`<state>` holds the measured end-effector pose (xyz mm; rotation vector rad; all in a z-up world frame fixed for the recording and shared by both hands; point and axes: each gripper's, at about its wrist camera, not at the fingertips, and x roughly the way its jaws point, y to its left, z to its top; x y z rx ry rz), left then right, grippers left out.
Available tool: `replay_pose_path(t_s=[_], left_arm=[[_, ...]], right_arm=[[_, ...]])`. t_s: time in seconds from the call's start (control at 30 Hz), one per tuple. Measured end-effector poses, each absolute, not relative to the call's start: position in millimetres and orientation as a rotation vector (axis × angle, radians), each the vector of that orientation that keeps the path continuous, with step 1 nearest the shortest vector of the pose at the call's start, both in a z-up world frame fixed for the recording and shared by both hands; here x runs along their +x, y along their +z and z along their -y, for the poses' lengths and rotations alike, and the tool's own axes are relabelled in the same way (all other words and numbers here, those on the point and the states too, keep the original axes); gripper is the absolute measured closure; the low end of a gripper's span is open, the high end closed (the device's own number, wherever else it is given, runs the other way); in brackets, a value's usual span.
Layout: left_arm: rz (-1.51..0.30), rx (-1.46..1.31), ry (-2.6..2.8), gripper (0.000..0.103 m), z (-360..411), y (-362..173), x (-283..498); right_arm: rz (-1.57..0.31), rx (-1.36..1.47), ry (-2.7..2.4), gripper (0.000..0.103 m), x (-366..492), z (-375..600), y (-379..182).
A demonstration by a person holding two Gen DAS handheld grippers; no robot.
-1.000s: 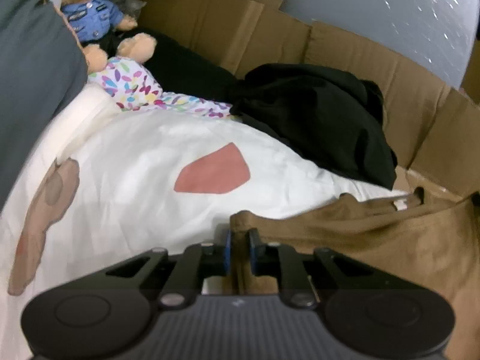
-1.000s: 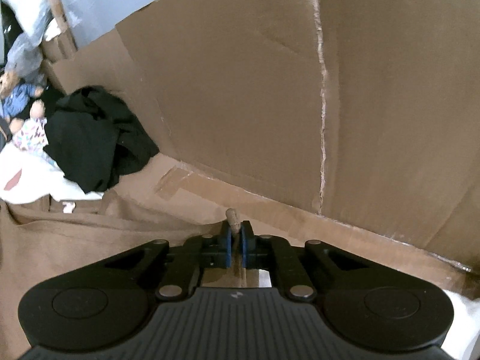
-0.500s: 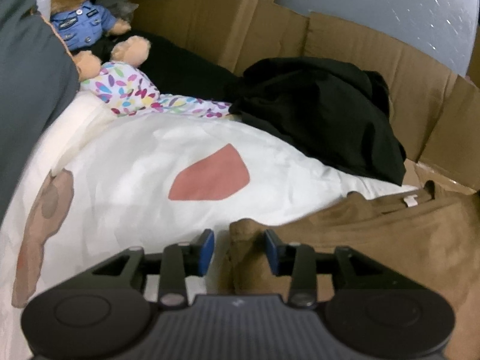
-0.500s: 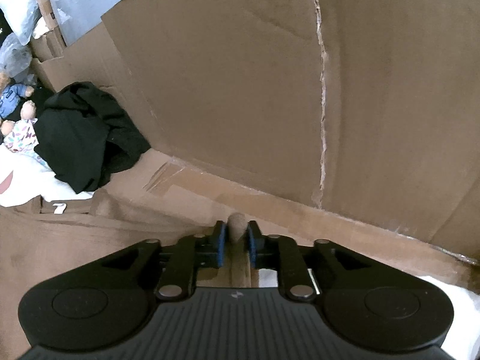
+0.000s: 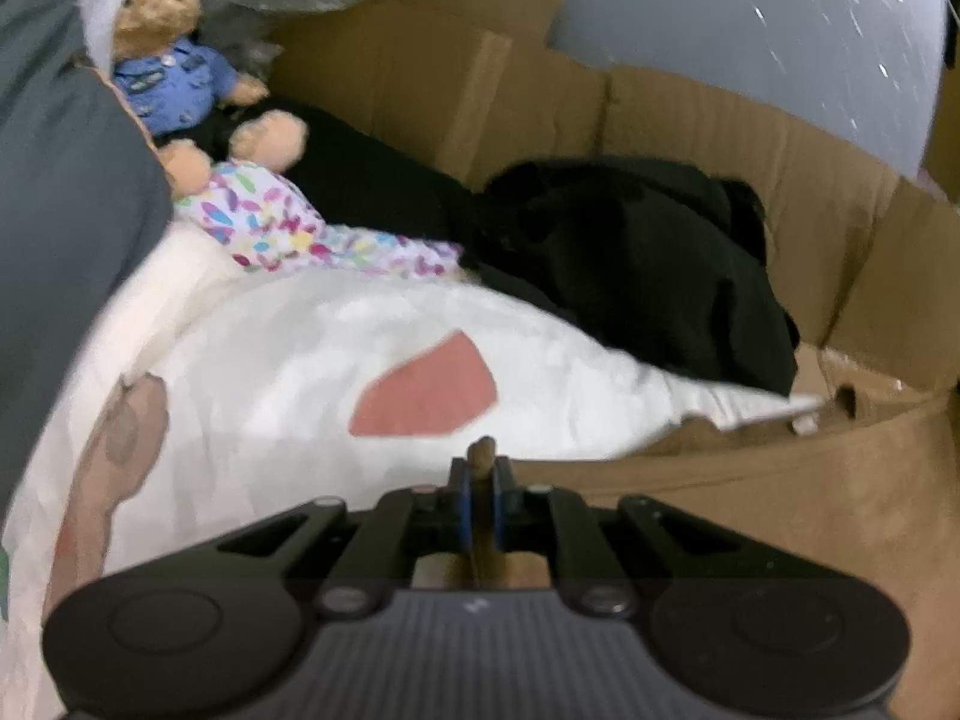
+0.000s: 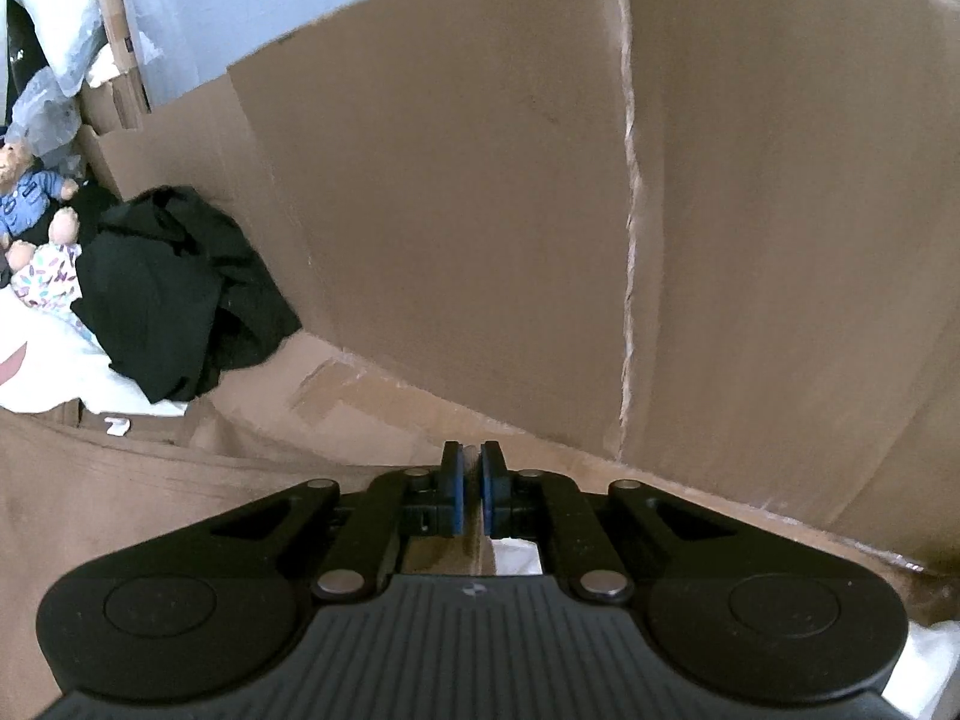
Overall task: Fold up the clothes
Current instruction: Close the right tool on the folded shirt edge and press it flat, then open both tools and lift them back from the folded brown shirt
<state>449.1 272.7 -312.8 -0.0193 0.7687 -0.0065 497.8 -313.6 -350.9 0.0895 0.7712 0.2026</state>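
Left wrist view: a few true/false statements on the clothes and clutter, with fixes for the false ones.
1. The teddy bear wears a blue shirt. True.
2. The black garment is folded flat. False: it sits in a crumpled heap against the cardboard wall.
3. The white bedding has a reddish patch printed on it. True.
4. The brown garment lies right beside the teddy bear. False: it is at the near right, with the white bedding between it and the bear.
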Motion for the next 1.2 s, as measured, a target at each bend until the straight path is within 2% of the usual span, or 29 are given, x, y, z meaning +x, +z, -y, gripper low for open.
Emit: replay_pose_path(t_s=[0.33,0.9,0.97,1.03,1.07,1.13,1.17,1.2], left_arm=[[-0.824,-0.013,0.059,0.097,-285,-330,474],[-0.821,-0.013,0.087,0.097,-282,-344,490],[-0.825,-0.015,0.091,0.095,-279,-342,492],[-0.820,-0.020,0.117,0.086,-278,-338,491],[-0.811,-0.027,0.129,0.086,-278,-334,489],[-0.804,-0.034,0.130,0.080,-279,-327,484],[-0.805,-0.038,0.129,0.078,-280,-321,481],[-0.805,-0.040,0.132,0.073,-281,-316,477]], right_arm=[[-0.818,0.026,0.154,0.098,525,301,-354],[-0.874,-0.117,0.067,0.098,558,278,-388],[-0.878,-0.128,0.061,0.098,560,276,-388],[-0.865,-0.147,0.072,0.097,558,272,-387],[-0.857,-0.142,0.087,0.097,557,271,-386],[-0.834,-0.109,0.135,0.090,550,270,-379],[-0.820,-0.102,0.141,0.077,546,271,-375],[-0.813,-0.090,0.148,0.060,542,274,-370]])
